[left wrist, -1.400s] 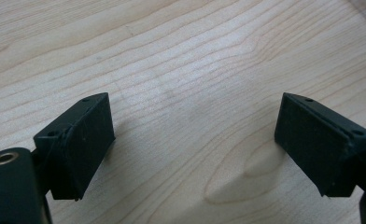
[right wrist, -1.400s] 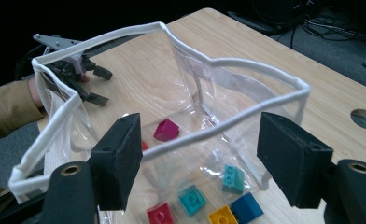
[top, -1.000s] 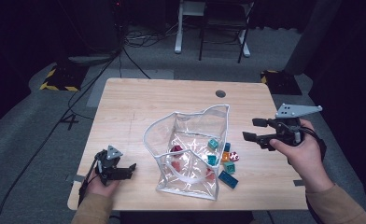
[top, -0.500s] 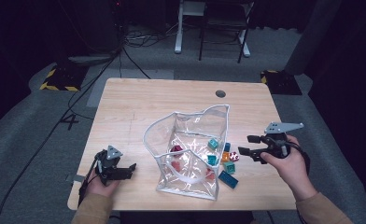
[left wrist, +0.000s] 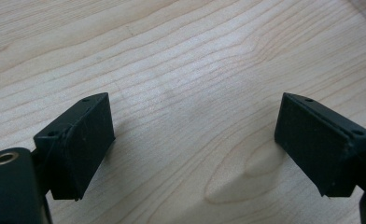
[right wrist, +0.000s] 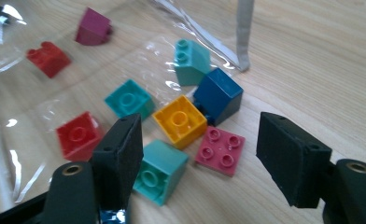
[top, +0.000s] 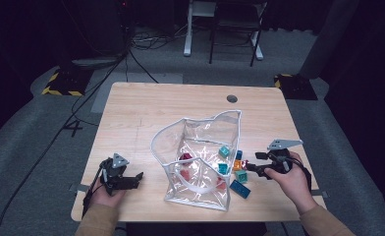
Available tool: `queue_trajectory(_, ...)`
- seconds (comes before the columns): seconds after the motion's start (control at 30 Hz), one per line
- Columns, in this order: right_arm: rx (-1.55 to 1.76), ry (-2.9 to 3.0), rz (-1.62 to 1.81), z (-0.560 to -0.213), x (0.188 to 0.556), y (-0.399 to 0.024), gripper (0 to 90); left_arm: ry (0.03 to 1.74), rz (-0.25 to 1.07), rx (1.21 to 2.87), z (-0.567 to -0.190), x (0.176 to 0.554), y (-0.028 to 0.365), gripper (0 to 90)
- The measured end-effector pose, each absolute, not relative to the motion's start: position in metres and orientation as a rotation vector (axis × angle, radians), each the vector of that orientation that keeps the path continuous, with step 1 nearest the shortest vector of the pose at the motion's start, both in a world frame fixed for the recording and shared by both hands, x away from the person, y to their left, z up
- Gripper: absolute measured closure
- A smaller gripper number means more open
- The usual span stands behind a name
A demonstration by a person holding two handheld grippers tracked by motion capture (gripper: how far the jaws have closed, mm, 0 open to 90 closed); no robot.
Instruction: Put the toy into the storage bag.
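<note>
A clear plastic bag (top: 200, 152) with a white rim stands open in the middle of the wooden table (top: 171, 108). Several toy bricks lie at its right side. In the right gripper view a pink flat brick (right wrist: 220, 150), a yellow brick (right wrist: 180, 120) and a dark blue brick (right wrist: 218, 95) lie on bare wood, with teal bricks (right wrist: 129, 99) and red bricks (right wrist: 78, 135) on or behind the plastic. My right gripper (right wrist: 204, 154) hangs open just above the pink and yellow bricks, holding nothing. My left gripper (left wrist: 193, 140) rests open over bare wood at the front left (top: 131, 179).
A long blue brick (top: 240, 189) lies by the bag's front right corner. The table has a round cable hole (top: 232, 98) at the back right. Cables, a chair and a desk frame stand on the dark floor beyond the table.
My right gripper has come down and leftward from above the table's right edge to the bricks beside the bag. The left gripper and the bag have stayed still.
</note>
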State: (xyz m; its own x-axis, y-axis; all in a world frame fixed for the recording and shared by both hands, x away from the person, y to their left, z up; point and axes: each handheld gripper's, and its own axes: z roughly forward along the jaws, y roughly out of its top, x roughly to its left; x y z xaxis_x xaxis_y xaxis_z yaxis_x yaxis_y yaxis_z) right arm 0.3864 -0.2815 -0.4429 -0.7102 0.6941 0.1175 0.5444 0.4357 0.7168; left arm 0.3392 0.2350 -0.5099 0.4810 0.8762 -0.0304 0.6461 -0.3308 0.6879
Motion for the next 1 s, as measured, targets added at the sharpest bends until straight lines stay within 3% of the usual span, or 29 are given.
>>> queue_trajectory(0.47,1.142,2.468,1.048,-0.481,0.409,-0.278,32.7,1.253,0.463,2.087,-0.51,0.339,0.235,12.1)
queue_trajectory(1.0,1.177,2.423,1.028,-0.49,0.414,-0.284,33.3,1.253,0.463,2.087,-0.51,0.339,0.235,12.1)
